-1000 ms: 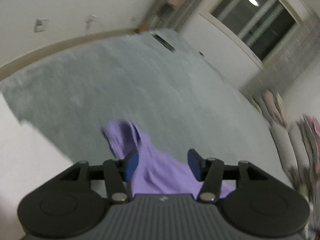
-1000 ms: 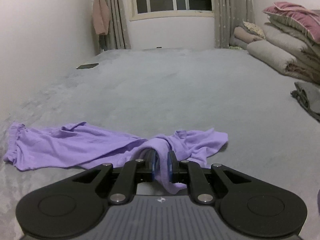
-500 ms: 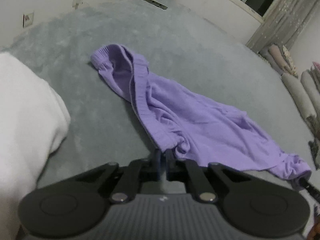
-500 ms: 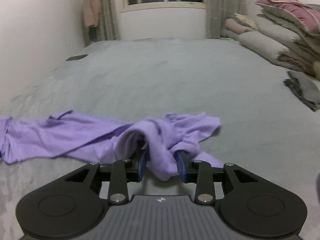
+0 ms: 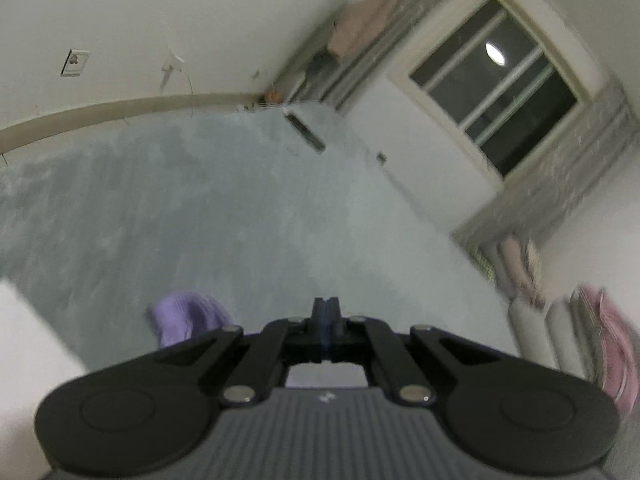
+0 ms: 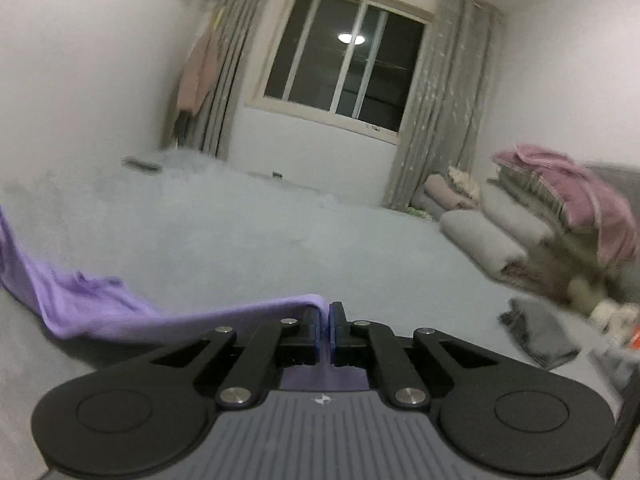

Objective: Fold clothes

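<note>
A purple garment (image 6: 92,304) hangs stretched above the grey bed cover (image 6: 256,232). In the right wrist view its edge runs from the far left to my right gripper (image 6: 325,314), which is shut on it. My left gripper (image 5: 326,309) is shut too, its blue pads pressed together. A bunched end of the purple garment (image 5: 184,316) hangs just to its left, and pale purple cloth shows below the fingers. The pinch point itself is hidden. Both views are tilted up and blurred.
Folded quilts (image 6: 492,236) with a pink one (image 6: 568,188) on top are stacked at the right. A dark grey garment (image 6: 540,336) lies in front of them. A white bundle (image 5: 28,344) sits at the left edge. A flat dark object (image 5: 306,133) lies far back near the window wall.
The left gripper went from open to shut on the garment's waistband. The right gripper opened briefly and shut again. Both have since lifted, pulling the garment off the bed.
</note>
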{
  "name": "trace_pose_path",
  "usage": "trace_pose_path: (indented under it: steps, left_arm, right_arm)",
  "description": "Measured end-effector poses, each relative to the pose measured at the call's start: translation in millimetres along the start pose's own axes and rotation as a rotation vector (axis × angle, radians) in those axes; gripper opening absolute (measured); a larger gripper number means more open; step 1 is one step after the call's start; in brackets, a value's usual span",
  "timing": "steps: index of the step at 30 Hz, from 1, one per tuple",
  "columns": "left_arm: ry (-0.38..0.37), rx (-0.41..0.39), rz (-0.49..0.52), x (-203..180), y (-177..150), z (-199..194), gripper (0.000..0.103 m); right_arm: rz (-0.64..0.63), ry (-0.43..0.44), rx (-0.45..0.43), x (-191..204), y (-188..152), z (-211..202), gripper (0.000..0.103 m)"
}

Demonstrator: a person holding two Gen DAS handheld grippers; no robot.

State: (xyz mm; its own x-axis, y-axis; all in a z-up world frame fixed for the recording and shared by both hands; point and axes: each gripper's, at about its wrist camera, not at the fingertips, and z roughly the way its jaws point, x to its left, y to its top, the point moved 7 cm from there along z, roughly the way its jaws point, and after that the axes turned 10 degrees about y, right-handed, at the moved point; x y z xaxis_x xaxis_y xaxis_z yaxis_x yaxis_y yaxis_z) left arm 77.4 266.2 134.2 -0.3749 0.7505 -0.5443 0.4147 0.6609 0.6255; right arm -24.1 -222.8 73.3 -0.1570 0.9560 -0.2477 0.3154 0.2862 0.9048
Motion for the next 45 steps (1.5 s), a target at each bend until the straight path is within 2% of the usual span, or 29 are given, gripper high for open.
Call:
trace_pose_path:
  steps: [2,3,6,8,9,11,12,14,16,18,19,20,23,27,29,33,39,41,43,44,45]
  left_arm:
    - [0.001,-0.030,0.011,-6,13,5,0.000]
    - [-0.013,-0.017,0.036,-9,13,8,0.000]
    - [-0.022,0.128,0.093,-3,-23,16,0.001]
    - [0.004,0.199,0.137,6,-53,19,0.005]
    - [0.020,0.218,0.150,12,-67,19,0.009]
    - [0.049,0.252,0.179,20,-91,20,0.029]
    - [0.062,0.261,0.200,22,-102,20,0.034]
    - [0.090,0.276,0.248,23,-121,21,0.051]
    - [0.119,0.284,0.282,22,-131,28,0.054]
    - [0.133,0.299,0.282,27,-139,37,0.053]
    - [0.141,0.300,0.284,30,-142,41,0.045]
    - [0.149,0.295,0.292,32,-144,46,0.017]
    - [0.116,0.276,0.249,36,-140,46,0.007]
    - [0.083,0.186,0.183,35,-116,35,0.004]
    - [0.060,0.150,0.142,34,-101,26,0.004]
    - [0.025,0.103,0.090,29,-77,10,0.004]
    - [-0.025,0.015,0.012,21,-37,-14,0.004]
    - [-0.023,-0.015,0.001,17,-25,-18,0.004]
    - [-0.019,-0.029,-0.021,15,-14,-16,0.004]
    - [-0.016,-0.033,-0.033,14,-9,-14,0.004]
    - [-0.013,-0.038,-0.042,14,-5,-12,0.004]
  right_arm:
    - [-0.005,-0.006,0.012,-4,-3,1,0.005]
    - [0.001,-0.004,0.016,-6,-5,2,0.005]
    - [0.049,0.040,0.067,-12,-11,10,0.005]
    - [0.013,0.043,0.148,-8,-25,19,0.005]
    - [-0.010,0.048,0.177,-5,-32,23,0.005]
    - [-0.027,0.074,0.198,1,-38,24,0.005]
    - [-0.023,0.081,0.191,1,-36,22,0.005]
    - [0.002,0.092,0.170,1,-32,18,0.006]
    - [0.026,0.110,0.160,2,-31,16,0.010]
    - [0.017,0.128,0.177,6,-35,17,0.016]
    - [0.011,0.136,0.187,8,-37,18,0.017]
    - [0.002,0.138,0.199,9,-40,20,0.018]
    - [0.015,0.153,0.221,10,-46,23,0.018]
    - [0.053,0.150,0.230,0,-51,22,0.017]
    - [0.102,0.137,0.180,-8,-42,15,0.011]
    - [0.156,0.128,0.099,-17,-28,3,0.006]
    - [0.179,0.101,0.028,-27,-14,-10,0.004]
    - [0.177,0.117,0.045,-26,-17,-6,0.004]
    - [0.152,0.146,0.119,-18,-30,7,0.005]
    - [0.133,0.144,0.154,-14,-36,13,0.012]
    - [0.114,0.142,0.189,-10,-42,19,0.022]
